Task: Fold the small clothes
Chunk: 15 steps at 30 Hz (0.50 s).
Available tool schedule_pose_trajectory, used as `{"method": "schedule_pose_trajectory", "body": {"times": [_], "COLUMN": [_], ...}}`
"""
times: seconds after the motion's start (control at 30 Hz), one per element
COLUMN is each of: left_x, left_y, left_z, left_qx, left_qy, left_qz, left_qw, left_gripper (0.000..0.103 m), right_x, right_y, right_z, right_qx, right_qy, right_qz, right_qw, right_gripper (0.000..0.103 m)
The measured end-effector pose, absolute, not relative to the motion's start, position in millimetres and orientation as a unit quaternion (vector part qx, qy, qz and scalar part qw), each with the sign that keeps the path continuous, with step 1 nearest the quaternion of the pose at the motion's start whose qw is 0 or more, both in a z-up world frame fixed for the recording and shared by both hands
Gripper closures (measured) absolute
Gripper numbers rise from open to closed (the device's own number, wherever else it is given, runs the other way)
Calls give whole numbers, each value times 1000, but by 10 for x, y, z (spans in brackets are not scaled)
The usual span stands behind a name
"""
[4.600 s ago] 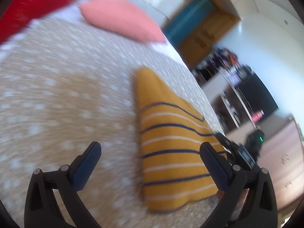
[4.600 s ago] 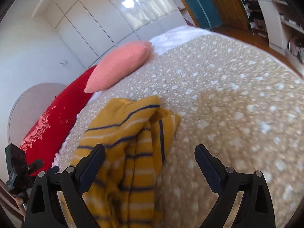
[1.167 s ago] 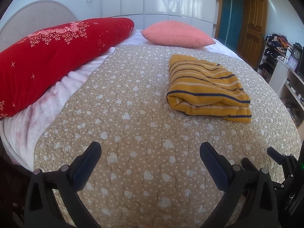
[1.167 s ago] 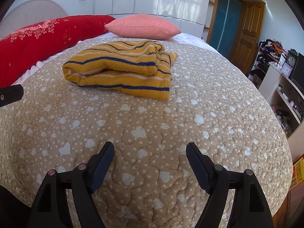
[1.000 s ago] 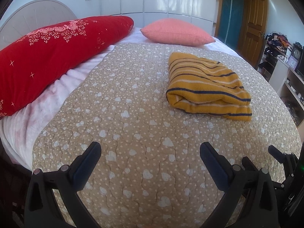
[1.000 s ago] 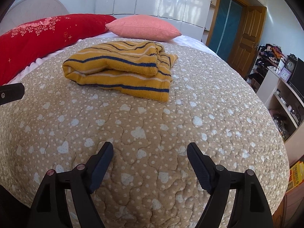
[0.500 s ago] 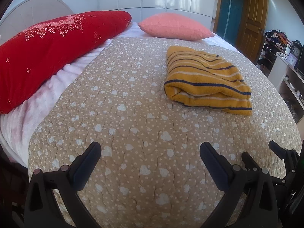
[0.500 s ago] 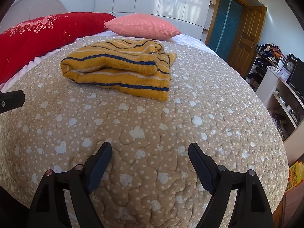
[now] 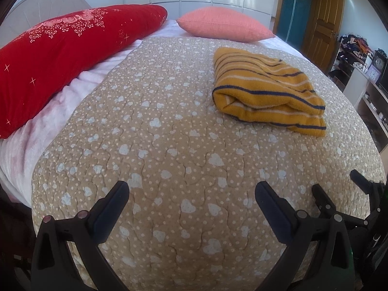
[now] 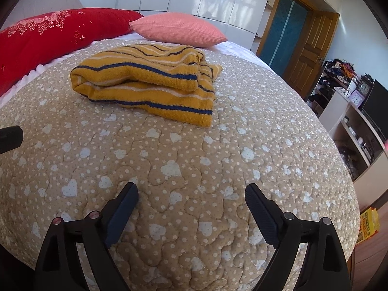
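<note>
Our sweater (image 9: 266, 89) lies folded on the quilt (image 9: 169, 145), well ahead of us. Left gripper (image 9: 191, 194) gapes empty; right gripper (image 10: 191, 194) is opening, empty. Folding looks done; next, perhaps tidy edges.

The left gripper (image 9: 191, 192) has two black plastic arms with dark blue pads (image 9: 110, 209) and small round silver screws. The right gripper (image 10: 191, 195) looks the same, with ridged blue pads (image 10: 263, 215) at 4 o'clock.
</note>
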State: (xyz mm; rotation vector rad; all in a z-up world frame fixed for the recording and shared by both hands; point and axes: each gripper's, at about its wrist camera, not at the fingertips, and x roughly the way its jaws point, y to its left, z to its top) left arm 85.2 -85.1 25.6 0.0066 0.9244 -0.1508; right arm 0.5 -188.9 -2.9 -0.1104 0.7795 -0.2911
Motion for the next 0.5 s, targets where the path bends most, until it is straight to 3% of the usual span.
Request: {"method": "schedule_pose_trajectory", "body": {"times": [0.5], "left_x": [750], "left_y": [-1047], "left_z": [246], "left_qx": [31], "left_qy": [448], "left_qz": [-84], "left_qw": [890], "left_gripper": [0], "right_x": [-68], "right_y": [-1949], "right_z": [-44], "right_qx": [-34], "right_qy": [371], "right_qz": [-127], "right_qw": [919], "right_gripper": [10]}}
